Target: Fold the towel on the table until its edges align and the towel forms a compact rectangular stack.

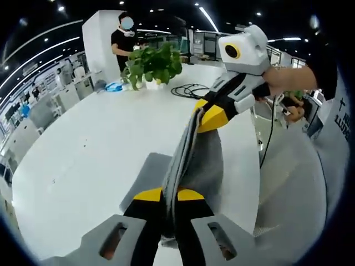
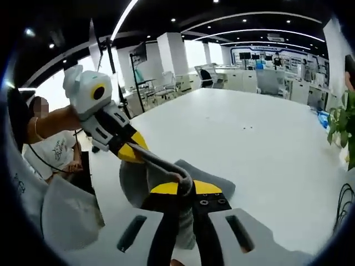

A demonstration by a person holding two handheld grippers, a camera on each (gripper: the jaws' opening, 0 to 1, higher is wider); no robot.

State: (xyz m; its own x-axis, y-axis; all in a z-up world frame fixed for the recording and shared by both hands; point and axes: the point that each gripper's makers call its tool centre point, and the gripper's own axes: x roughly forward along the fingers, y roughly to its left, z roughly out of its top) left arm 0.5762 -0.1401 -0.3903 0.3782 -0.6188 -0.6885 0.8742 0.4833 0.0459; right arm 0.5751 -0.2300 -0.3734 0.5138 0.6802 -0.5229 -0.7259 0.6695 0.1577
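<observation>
With the left gripper (image 1: 169, 195) and right gripper (image 2: 186, 188) each clamped on the grey fabric towel (image 1: 202, 160), keep the held edge taut and level, then lower it squarely over the white table (image 1: 89, 149).

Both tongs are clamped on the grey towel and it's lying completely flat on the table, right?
Not flat. The left tongs and right tongs are clamped on the grey towel, but they hold its edge lifted above the white table, as the left gripper view shows.

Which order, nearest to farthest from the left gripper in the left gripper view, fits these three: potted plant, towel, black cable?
1. towel: clamped in the left gripper jaws, centre.
2. black cable: coiled on the table, beyond, right of the plant.
3. potted plant: at the far table edge.
</observation>
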